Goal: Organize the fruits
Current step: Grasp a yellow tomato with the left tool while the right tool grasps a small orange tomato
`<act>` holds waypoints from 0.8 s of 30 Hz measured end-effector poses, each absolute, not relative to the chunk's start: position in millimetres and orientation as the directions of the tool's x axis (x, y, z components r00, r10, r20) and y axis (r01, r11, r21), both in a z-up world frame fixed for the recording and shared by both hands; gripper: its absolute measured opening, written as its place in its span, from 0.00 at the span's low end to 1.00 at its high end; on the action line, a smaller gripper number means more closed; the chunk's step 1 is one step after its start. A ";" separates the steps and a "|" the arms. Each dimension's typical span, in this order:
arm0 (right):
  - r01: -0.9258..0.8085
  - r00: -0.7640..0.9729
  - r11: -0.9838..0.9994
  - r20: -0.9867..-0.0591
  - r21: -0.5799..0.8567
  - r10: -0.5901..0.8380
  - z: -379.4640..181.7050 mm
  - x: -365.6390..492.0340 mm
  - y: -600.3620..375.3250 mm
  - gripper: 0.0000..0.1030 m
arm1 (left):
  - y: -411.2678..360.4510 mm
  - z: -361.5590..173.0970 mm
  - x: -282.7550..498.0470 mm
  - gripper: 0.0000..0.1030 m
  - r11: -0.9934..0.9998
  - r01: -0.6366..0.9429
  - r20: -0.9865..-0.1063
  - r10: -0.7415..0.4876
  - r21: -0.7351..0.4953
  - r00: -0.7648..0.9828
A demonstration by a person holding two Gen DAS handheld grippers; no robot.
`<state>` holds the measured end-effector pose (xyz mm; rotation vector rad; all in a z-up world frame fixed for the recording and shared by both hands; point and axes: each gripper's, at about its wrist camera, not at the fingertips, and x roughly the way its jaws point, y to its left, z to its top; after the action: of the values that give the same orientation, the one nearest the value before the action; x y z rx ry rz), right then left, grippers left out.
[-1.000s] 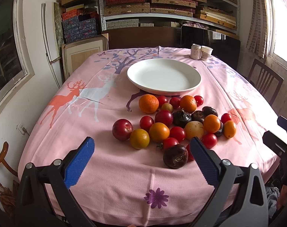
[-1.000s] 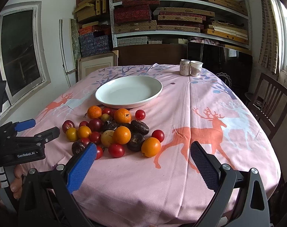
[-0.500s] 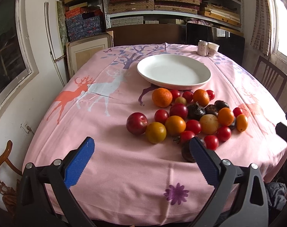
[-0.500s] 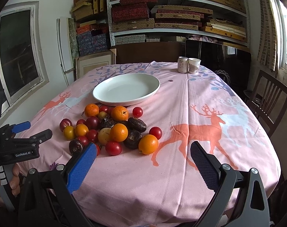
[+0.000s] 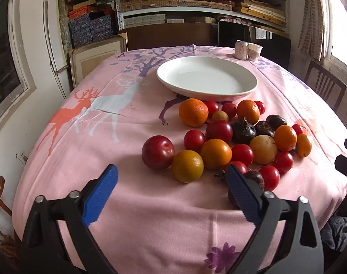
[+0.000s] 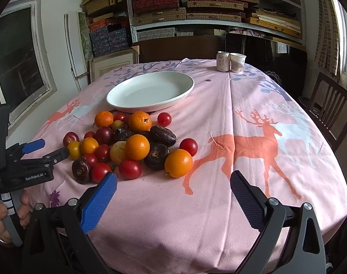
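Fruit in a loose heap, both grippers hovering short of it.

Left gripper (image 5: 171, 182), jaws closing with nothing between them, faces the yellow-orange round citrus (image 5: 187, 165) at the pile's near left edge; the right gripper (image 6: 173, 183) hangs released and empty near the orange kumquat-like fruit (image 6: 178, 163). The pile sits just near of the empty white oval plate (image 5: 206, 78) on the pink deer-print tablecloth (image 5: 105, 137). Best to take an edge fruit, so its neighbours are not set rolling. The plate's long axis runs left to right.

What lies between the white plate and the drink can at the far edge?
Only bare pink tablecloth lies between white plate and drink can, in the right wrist view.
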<state>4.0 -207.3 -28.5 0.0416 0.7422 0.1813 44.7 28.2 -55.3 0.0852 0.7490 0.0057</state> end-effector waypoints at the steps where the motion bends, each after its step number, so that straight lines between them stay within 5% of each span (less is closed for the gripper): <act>1: -0.149 0.715 0.983 -0.674 0.108 0.182 -30.6 6.1 -208.5 0.97 | 25.9 -59.3 48.8 0.65 0.996 0.040 -0.694 0.026 0.078 0.720; 4: -0.144 0.705 0.983 -0.685 0.116 0.185 -36.1 10.6 -211.5 0.97 | 27.8 -76.1 63.2 0.49 0.997 0.061 -0.749 -0.008 0.044 0.663; 7: -0.136 0.700 0.983 -0.690 0.123 0.184 -40.9 13.3 -215.0 0.97 | 29.6 -84.7 70.1 0.47 0.997 0.067 -0.754 -0.023 0.027 0.657; 10: -0.126 0.688 0.983 -0.701 0.137 0.186 -46.3 18.5 -218.7 0.97 | 26.2 -84.5 72.6 0.34 0.996 0.084 -0.741 -0.037 0.026 0.670; 24: -0.211 0.642 0.959 -0.714 0.187 0.280 -61.1 39.3 -214.3 0.97 | 29.4 -80.3 66.4 0.34 0.996 0.093 -0.704 -0.067 0.000 0.707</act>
<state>39.3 -214.3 -61.1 0.0886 0.8284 0.2804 66.4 29.4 -80.3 0.0362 0.7803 -0.0889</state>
